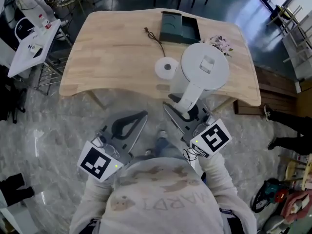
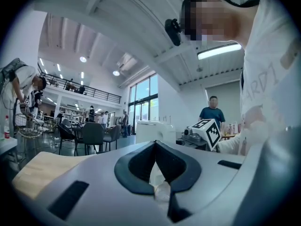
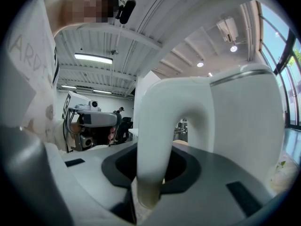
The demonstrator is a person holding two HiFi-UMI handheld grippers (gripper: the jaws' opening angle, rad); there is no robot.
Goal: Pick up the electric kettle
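**Head view.** The tabletop (image 1: 112, 52) fills the upper half. Its near edge curves across mid-frame, and bare grey floor (image 1: 48, 140) runs from there down to the person's sleeves. A white side table (image 1: 29, 52) crowds the upper left, and a wooden bench (image 1: 278, 91) sits at the right edge.

A dark tray (image 1: 179, 27) sits at top centre near the far edge; its interior is too dark to tell the contents. The round base disc (image 1: 166, 68) is at centre, with a cord (image 1: 156, 39) lying just above it.

The electric kettle (image 1: 204, 68) is just right of the disc and off it, overlapping the near edge. It is upright, long axis vertical, with its shut lid facing the camera. Its handle (image 1: 189, 97) points toward the frame bottom, into the right tongs (image 1: 181, 108), which pinch it. The left tongs (image 1: 141, 116) are lower left of them, over the floor, pressed together.

**Left gripper view.** The jaws meet tip to tip with nothing between them. A tabletop corner shows at lower left, and the other gripper's marker cube (image 2: 207, 132) is right of centre.

**Right gripper view.** The white handle arch stands between the jaws, with the pads clamped on its lower leg. The upright kettle body fills the right half.
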